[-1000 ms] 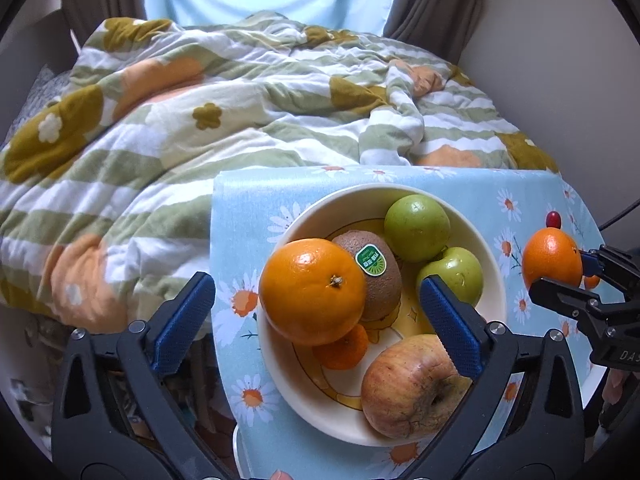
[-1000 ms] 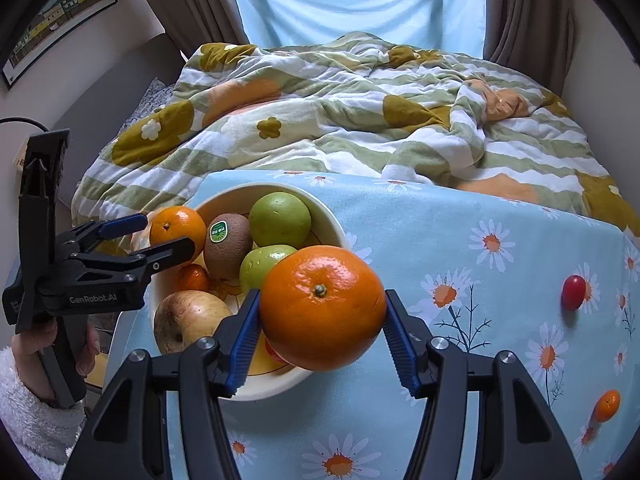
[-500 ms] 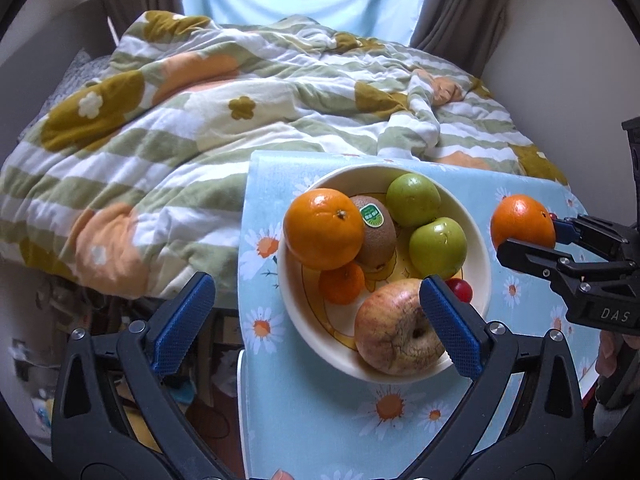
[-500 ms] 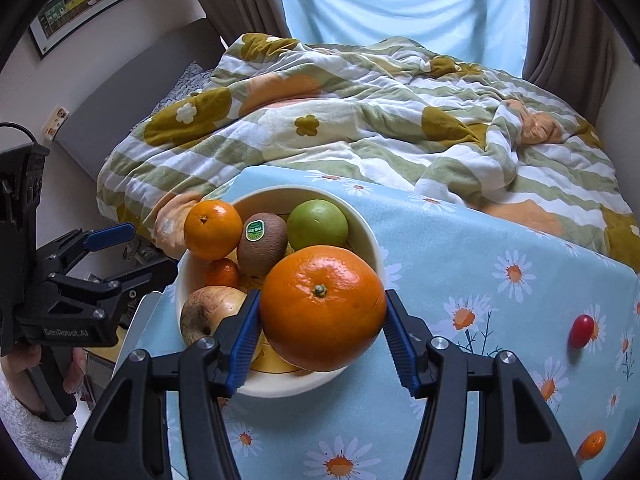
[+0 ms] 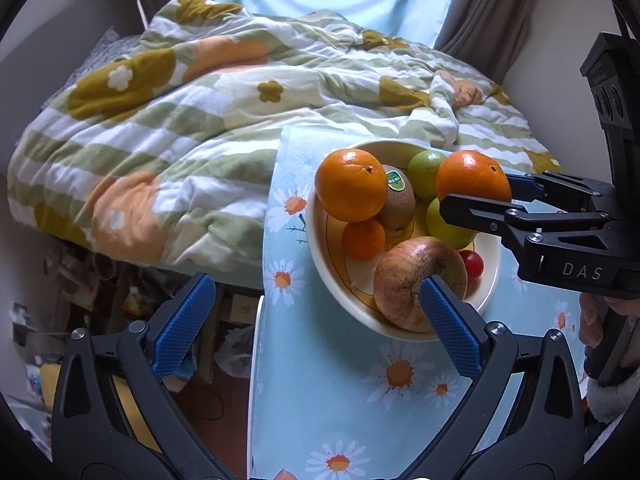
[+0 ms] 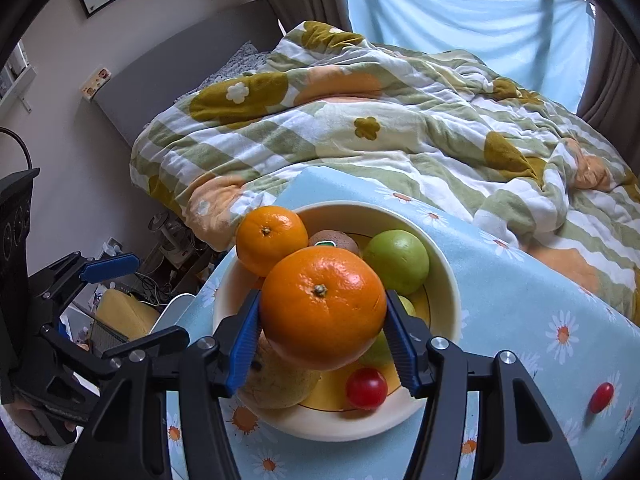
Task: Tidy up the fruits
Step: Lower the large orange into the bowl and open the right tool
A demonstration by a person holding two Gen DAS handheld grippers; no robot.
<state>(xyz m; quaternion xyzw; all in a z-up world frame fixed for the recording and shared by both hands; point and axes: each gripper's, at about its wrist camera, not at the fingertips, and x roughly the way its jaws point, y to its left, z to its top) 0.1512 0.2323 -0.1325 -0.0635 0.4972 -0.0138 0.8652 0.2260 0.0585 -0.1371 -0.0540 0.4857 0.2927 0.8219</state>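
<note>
My right gripper is shut on a large orange and holds it just above the cream bowl. The left wrist view shows that orange over the bowl's far right side. Inside lie another orange, a kiwi with a green sticker, two green apples, a small mandarin, a brownish apple and a cherry tomato. My left gripper stands open with nothing between its fingers, at the table's near left edge.
The daisy-print blue tablecloth ends at the left, with floor clutter below. A bed with a striped flowered quilt lies behind. One cherry tomato lies loose on the cloth to the right of the bowl.
The right gripper has carried its orange leftward to above the bowl. The left gripper has drawn back and leftward, away from the bowl.
</note>
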